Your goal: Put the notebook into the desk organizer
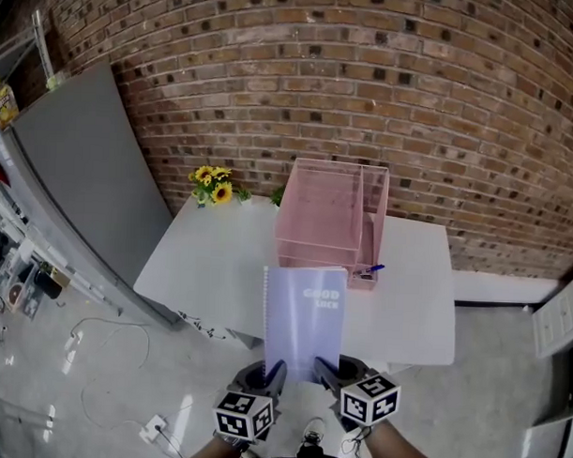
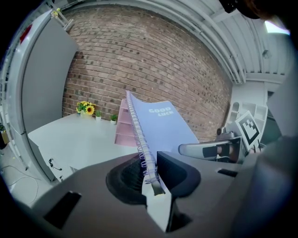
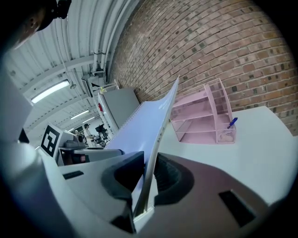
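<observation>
As left tool (image 1: pixel 277 370) and right tool (image 1: pixel 323 367) pinch the notebook (image 1: pixel 305 318), the left gripper view misses a probable pen (image 3: pixel 232 122).

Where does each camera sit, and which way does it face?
Head view: on the person's head, facing steeply down at table, desk organizer and notebook; left gripper and right gripper at bottom.
Left gripper view: on the left gripper, facing along its jaws, shut on the notebook's spiral edge; right gripper at right.
Right gripper view: on the right gripper, along its jaws, shut on the notebook's other edge; left gripper at left.
All share notebook and desk organizer.
</observation>
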### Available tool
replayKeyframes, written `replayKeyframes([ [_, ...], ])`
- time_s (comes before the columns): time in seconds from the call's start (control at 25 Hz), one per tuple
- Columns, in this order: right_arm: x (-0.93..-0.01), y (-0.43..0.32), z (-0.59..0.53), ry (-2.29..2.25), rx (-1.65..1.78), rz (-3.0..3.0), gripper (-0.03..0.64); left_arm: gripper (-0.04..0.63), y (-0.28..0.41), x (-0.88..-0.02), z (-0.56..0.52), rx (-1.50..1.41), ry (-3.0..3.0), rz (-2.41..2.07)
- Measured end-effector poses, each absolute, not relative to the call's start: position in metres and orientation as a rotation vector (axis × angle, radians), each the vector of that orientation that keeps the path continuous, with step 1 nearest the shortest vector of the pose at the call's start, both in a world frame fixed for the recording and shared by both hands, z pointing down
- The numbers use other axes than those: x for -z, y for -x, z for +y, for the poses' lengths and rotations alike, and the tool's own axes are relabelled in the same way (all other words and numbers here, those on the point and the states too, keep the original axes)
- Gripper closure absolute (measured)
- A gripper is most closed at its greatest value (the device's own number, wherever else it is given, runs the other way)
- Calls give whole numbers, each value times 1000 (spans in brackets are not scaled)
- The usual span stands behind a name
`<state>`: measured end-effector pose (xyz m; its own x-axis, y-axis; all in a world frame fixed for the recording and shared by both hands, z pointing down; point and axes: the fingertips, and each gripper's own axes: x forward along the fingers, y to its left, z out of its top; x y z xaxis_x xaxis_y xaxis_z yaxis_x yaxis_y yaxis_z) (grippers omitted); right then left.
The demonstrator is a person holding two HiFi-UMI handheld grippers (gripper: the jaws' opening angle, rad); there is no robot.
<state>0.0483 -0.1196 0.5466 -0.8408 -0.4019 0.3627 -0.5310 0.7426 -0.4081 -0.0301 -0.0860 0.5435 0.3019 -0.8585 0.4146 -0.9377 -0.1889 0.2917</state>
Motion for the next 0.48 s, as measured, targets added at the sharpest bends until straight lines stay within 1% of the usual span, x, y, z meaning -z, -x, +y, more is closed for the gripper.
replayKeyframes([
  [0.48, -563, -78, -150, -686, -810, -2680, 552, 523, -1, -555, -114, -258, -2057, -1602],
])
